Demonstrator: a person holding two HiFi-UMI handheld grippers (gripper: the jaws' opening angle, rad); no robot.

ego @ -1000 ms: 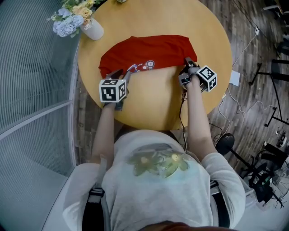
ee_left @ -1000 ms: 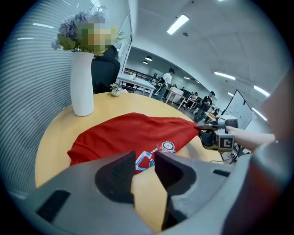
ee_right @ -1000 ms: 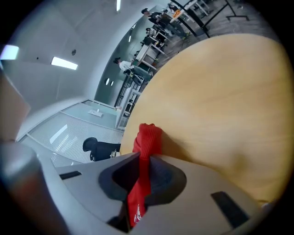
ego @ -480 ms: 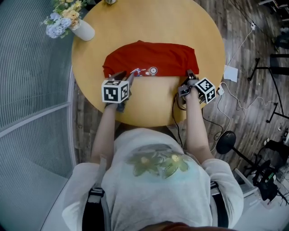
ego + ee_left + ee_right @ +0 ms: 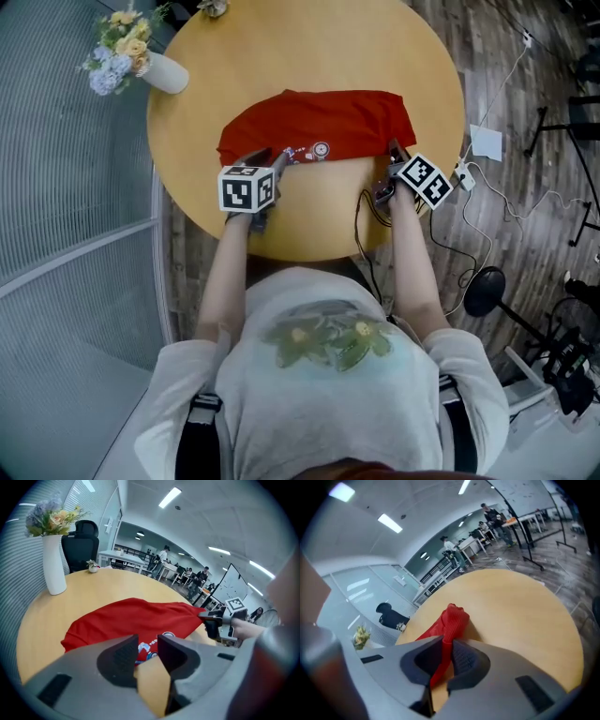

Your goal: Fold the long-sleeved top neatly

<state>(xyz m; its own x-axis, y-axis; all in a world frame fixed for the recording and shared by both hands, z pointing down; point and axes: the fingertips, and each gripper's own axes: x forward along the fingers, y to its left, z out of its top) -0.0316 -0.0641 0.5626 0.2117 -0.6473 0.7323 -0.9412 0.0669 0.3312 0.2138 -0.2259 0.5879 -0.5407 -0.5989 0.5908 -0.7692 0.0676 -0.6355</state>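
1. Find the long-sleeved top (image 5: 319, 120) lying as a red band on the round table (image 5: 309, 47), with its long axis running left to right, just beyond both tools.
2. Read the right gripper (image 5: 447, 644) as clenched on a bunched red fold at the band's right end.
3. Read the left gripper (image 5: 143, 645) as released, parted around the printed near hem without pinching it.
4. Judge the left as nearer the print and the right as nearer the corner. Expect the coming fold to carry the near edge away, across the short axis.
5. Note the vase (image 5: 167, 73) of flowers well apart at far left, and see nothing blocking the way.
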